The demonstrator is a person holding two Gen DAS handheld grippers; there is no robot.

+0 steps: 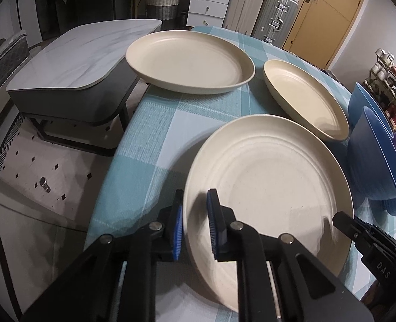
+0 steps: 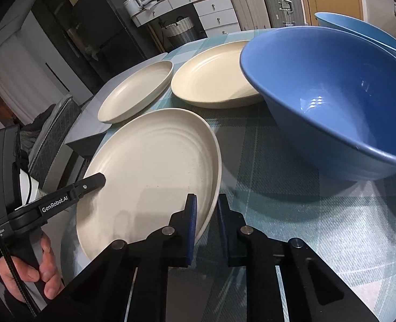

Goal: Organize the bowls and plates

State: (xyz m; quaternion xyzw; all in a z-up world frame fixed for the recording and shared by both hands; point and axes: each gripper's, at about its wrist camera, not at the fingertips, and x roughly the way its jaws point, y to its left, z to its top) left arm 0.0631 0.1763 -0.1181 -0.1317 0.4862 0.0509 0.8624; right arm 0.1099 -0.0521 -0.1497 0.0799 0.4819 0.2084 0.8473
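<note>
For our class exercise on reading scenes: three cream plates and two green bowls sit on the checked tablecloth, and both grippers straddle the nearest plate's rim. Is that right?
Not quite: the bowls are blue, not green. The right wrist view shows the near blue bowl and the far blue bowl. The rest stands: three cream plates on the checked tablecloth, with the left gripper and right gripper each straddling the nearest plate at its rim.

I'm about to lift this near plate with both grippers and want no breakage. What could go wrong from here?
Both grippers, left and right, straddle opposite rims of the near plate, jaws not closed; uneven closing could tip it. The blue bowl stands close on the right and could be knocked. The far plate overhangs the table's edge and could fall.
</note>
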